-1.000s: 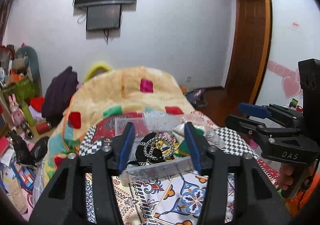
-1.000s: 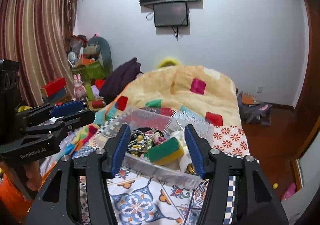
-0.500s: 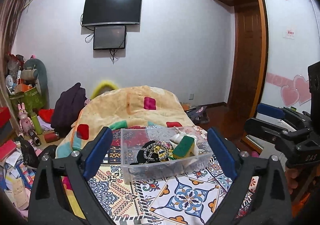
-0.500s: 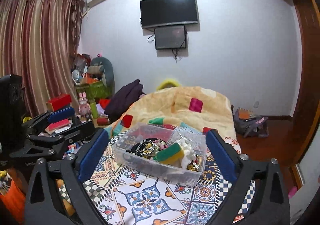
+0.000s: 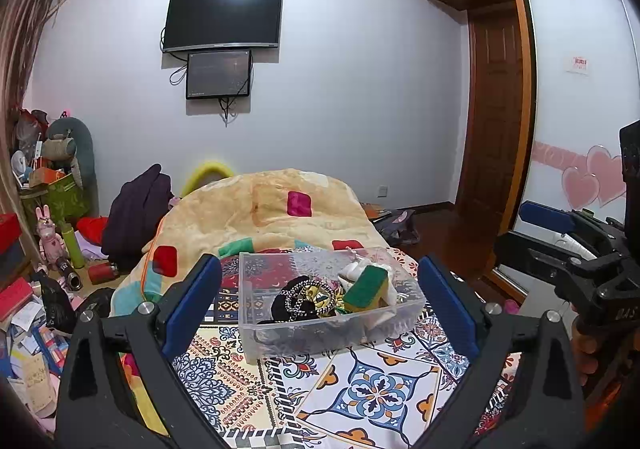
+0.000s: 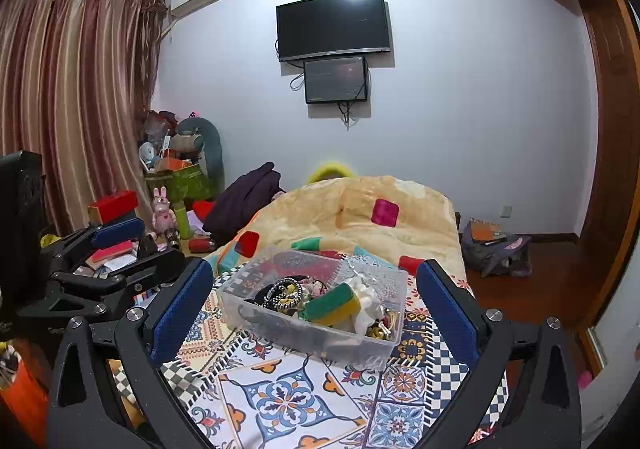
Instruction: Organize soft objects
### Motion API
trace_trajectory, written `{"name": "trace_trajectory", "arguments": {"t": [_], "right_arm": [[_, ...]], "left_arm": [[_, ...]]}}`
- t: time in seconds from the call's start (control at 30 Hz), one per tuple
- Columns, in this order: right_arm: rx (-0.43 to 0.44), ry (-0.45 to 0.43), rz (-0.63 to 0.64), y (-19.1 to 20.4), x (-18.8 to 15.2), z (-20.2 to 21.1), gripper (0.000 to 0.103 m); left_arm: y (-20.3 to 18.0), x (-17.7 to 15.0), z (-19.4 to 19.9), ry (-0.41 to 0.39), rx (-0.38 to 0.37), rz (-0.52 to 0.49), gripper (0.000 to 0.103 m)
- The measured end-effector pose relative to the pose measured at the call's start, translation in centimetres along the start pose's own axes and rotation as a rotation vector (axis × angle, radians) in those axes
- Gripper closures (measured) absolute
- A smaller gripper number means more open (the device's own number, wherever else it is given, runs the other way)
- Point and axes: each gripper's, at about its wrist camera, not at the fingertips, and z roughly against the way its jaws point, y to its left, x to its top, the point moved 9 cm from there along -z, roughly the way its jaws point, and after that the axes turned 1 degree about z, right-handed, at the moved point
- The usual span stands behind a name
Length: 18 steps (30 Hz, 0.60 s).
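Both hand-held grippers have spread wide since a second ago, when their blue pads stood close together in front of the box; both have also drawn back, so the whole box now shows. The left hand-held gripper (image 5: 319,309) stands with its jaws fully apart and nothing between them, and the right hand-held gripper (image 6: 308,309) is the same — empty, pads far apart. That reads as a release or a reset: nothing is being carried, and the soft things all sit in the box, so the sorting looks either finished or paused between picks.

The clear plastic box (image 5: 280,333) rests on the bed, on a patterned cloth (image 5: 372,389) printed like coloured tiles. Its walls are thin, glossy and see-through. Inside lies a green-and-yellow sponge (image 6: 334,303), blocky and porous, tilted on the heap. Beside it are a white crumpled cloth (image 6: 366,299), limp and creased, and a black-and-white braided cord (image 6: 286,291) coiled in loops over something dark. Behind the box a thick, fleecy quilt (image 5: 260,209) humps up, tan with bright square patches.
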Motion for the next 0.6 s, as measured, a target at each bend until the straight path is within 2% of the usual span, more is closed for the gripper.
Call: {"name": "trace_trajectory", "arguments": {"t": [0.6], "right_arm": [[0.004,-0.01,-0.007,0.15,0.08,0.49,0.001]], "left_arm": [[0.0,0.03,0.08,-0.003,0.007,-0.006,0.001]]}}
